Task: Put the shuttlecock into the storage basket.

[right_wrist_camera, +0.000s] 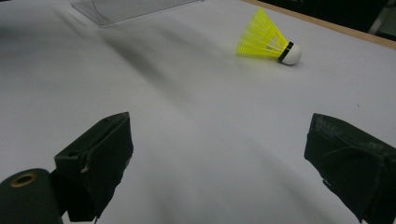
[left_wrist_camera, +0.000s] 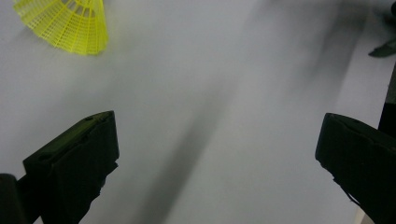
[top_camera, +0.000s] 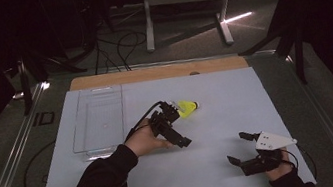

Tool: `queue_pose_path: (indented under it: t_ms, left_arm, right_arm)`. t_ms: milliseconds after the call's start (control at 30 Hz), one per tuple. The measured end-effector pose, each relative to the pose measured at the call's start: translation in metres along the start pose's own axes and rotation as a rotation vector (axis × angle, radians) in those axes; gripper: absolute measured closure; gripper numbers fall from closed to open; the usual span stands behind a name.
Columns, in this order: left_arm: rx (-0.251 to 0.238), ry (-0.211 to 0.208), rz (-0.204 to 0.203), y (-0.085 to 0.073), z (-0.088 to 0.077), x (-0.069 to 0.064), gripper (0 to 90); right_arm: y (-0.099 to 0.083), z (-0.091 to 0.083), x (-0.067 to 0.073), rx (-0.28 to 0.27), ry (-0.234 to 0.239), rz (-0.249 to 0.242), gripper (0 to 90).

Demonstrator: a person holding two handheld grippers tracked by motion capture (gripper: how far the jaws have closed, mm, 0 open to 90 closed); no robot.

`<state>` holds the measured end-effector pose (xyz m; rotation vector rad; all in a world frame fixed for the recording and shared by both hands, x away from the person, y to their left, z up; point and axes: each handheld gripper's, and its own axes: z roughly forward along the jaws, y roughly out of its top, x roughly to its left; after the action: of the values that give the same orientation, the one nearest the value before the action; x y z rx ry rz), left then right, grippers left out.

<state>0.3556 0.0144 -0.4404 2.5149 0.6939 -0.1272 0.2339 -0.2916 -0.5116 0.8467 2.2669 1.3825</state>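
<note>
A yellow shuttlecock (top_camera: 188, 108) with a white cork lies on its side on the white mat (top_camera: 218, 115), a little past the table's middle. My left gripper (top_camera: 179, 124) is open just near of it, its far jaw close beside the skirt without touching. In the left gripper view the yellow skirt (left_wrist_camera: 70, 25) lies at the top left, beyond the wide-apart jaws of the left gripper (left_wrist_camera: 218, 128). My right gripper (top_camera: 239, 148) stands open near the front right edge, nothing between its jaws. In the right gripper view the shuttlecock (right_wrist_camera: 268, 39) lies far ahead of the right gripper (right_wrist_camera: 219, 128).
A clear plastic tray (top_camera: 83, 137) rests on the mat at the left, and its near edge (right_wrist_camera: 126, 9) shows in the right gripper view. A wooden strip (top_camera: 151, 73) borders the mat's far side. Cables and a metal stand are on the floor beyond.
</note>
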Motion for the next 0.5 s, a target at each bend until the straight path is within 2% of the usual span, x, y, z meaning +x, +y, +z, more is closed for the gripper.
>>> queue_pose_path:
  t_ms: [233, 433, 500]
  left_arm:
    - [-0.011, 0.028, -0.023, 0.009, 0.010, 0.011, 0.4]
    - [-0.027, 0.016, -0.094, 0.015, 0.021, 0.022, 0.4]
    - [-0.019, 0.031, -0.089, 0.016, 0.026, 0.024, 0.4]
  right_arm:
    - [0.000, 0.000, 0.000, -0.001, 0.003, 0.003, 8.0]
    - [-0.001, 0.000, 0.000, 0.002, 0.003, 0.001, 9.1]
    - [0.000, 0.000, 0.000, 0.002, 0.001, 0.000, 9.1]
